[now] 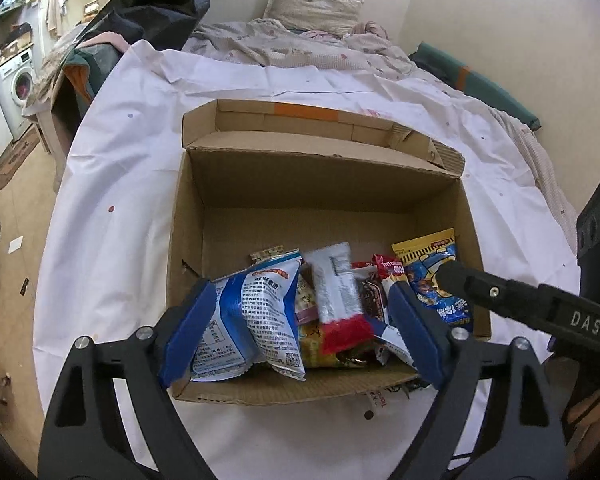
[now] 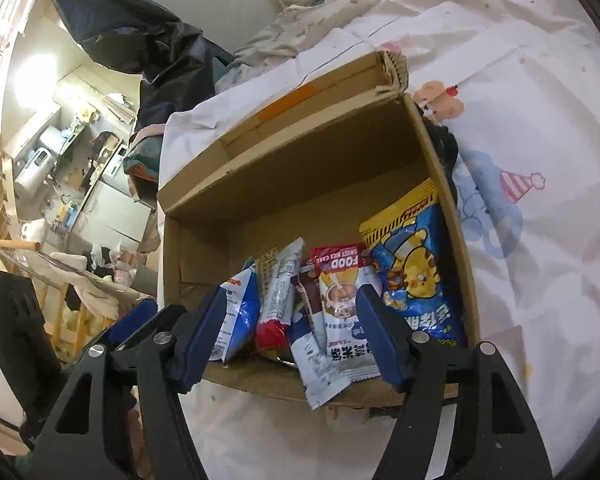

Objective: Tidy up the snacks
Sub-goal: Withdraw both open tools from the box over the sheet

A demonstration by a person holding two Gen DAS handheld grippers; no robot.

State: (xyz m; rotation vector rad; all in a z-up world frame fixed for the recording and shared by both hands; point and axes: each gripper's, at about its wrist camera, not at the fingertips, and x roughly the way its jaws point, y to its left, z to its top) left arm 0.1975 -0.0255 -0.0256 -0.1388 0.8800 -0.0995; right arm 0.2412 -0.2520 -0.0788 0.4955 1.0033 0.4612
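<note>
While both tongs hang over the near rim of the box (image 1: 188,216), the snacks lie heaped in its near half, right under the fingertips. Left tongs (image 1: 300,324) stand wide, their blue pads (image 1: 188,332) apart with nothing pressed between them; the blue-white bag (image 1: 256,312) lies just inside the left pad, puffy and crinkled, and the white stick pack (image 1: 336,292) with a red end leans in the middle of the gap, neither gripped. Right tongs (image 2: 292,332) are also spread, pads clear of the packets: a white rice-cake pouch (image 2: 340,300) with a red top sits just inside the right finger, its lower end hanging over the near wall, with a brown wrapper (image 2: 306,300) beside it. Beyond the right finger, against the box's right wall, stands the yellow-blue bag (image 2: 416,280), glossy, flat, printed with a cartoon tiger. In the left view one black finger of the right tongs (image 1: 512,300) reaches over that bag from the right. Box walls are plain brown corrugated card, square-cornered, the far flap (image 1: 300,120) folded back with an orange tape strip; the far half of the floor is bare. Under it lies a white creased sheet (image 1: 120,184), thin and dotted with small spots.
</note>
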